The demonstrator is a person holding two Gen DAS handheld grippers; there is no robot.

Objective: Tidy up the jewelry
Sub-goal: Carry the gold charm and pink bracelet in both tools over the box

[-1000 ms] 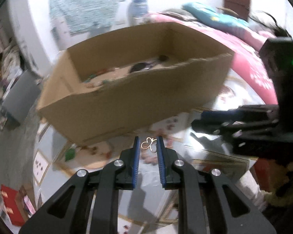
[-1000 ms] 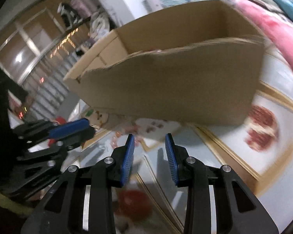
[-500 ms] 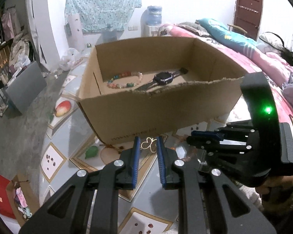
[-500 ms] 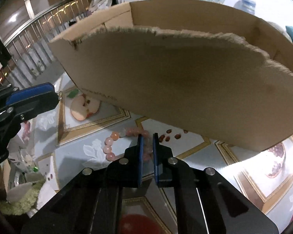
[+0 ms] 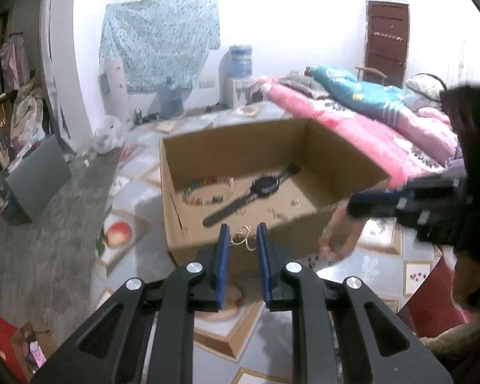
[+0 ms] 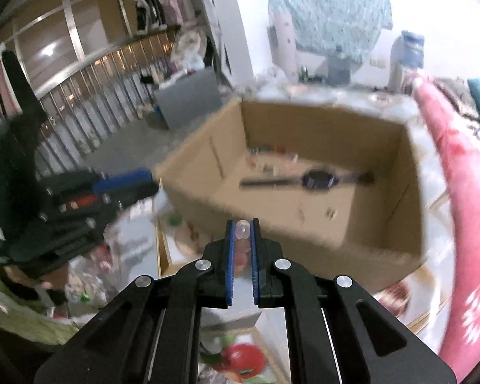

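Observation:
An open cardboard box (image 5: 208, 243) stands on the patterned table; it also shows in the right wrist view (image 6: 380, 230). Inside lie a black watch (image 5: 259, 188), a coloured bead bracelet (image 5: 201, 192) and small earrings (image 5: 276, 212). My left gripper (image 5: 244, 240) is shut on a thin gold wire ornament (image 5: 244, 238), held at the box's near wall. My right gripper (image 6: 242, 233) is shut on a pink bead bracelet (image 6: 242, 228), held above the box's near rim. In the left wrist view the bracelet (image 5: 336, 233) hangs blurred from the right gripper (image 5: 400, 204).
The table (image 5: 128, 256) has a glossy fruit-print cover. A bed with pink and blue bedding (image 5: 368, 112) lies to the right. A grey board (image 5: 38, 182) leans on the floor at left. A railing (image 6: 80, 89) runs along the far left.
My right gripper closed on the pink bead bracelet on the table and lifted it above the box rim. Both grippers rose, so the box interior now shows. My left gripper kept the gold ornament.

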